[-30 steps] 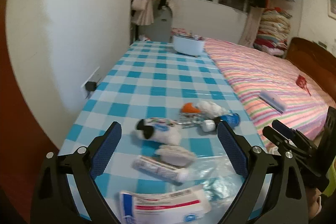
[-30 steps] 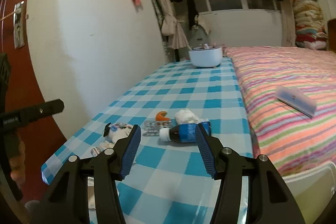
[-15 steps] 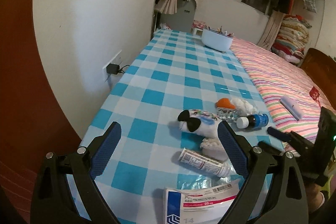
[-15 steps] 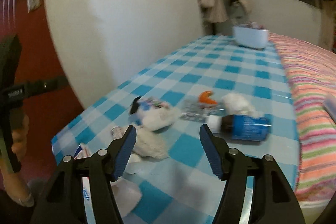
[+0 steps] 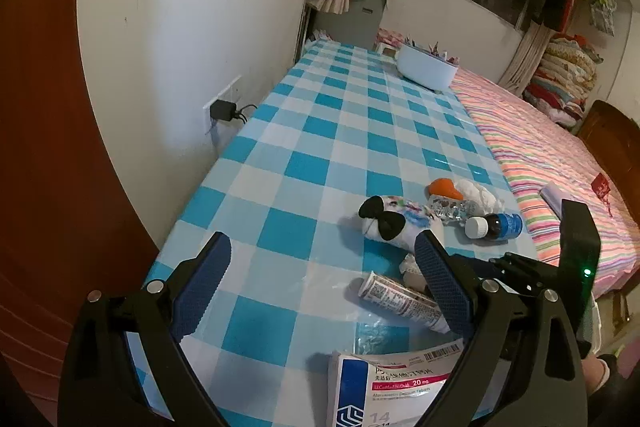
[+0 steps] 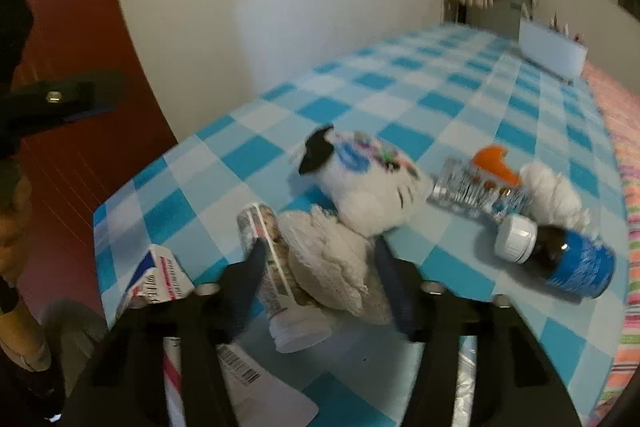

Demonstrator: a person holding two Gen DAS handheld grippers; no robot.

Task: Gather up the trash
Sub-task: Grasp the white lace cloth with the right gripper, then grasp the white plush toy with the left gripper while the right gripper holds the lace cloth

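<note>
my right gripper (image 6: 320, 259) is closing around a crumpled off-white tissue wad (image 6: 328, 259) at the near end of the blue checked desk (image 5: 320, 131); blur hides any contact. my left gripper (image 5: 320, 283) hangs released, its finger covering the printed ointment tube's (image 5: 400, 297) cap.

Left wrist view: sits above the near end of the checked table (image 5: 320, 131), tilted down its length toward the white bin (image 5: 426, 69) at the far end, with the wall on its left and the bed (image 5: 560, 163) on its right.
Right wrist view: lower and much closer, slanting down and across the clutter, blurred.
Shared ground: the plush toy (image 5: 394, 225) (image 6: 372, 183), the brown bottle (image 5: 496, 225) (image 6: 560, 255), the tube (image 5: 400, 301) (image 6: 268, 247), the medicine box (image 5: 384, 387) (image 6: 160, 275).
Cross-sight: each view catches the other gripper at its edge.
</note>
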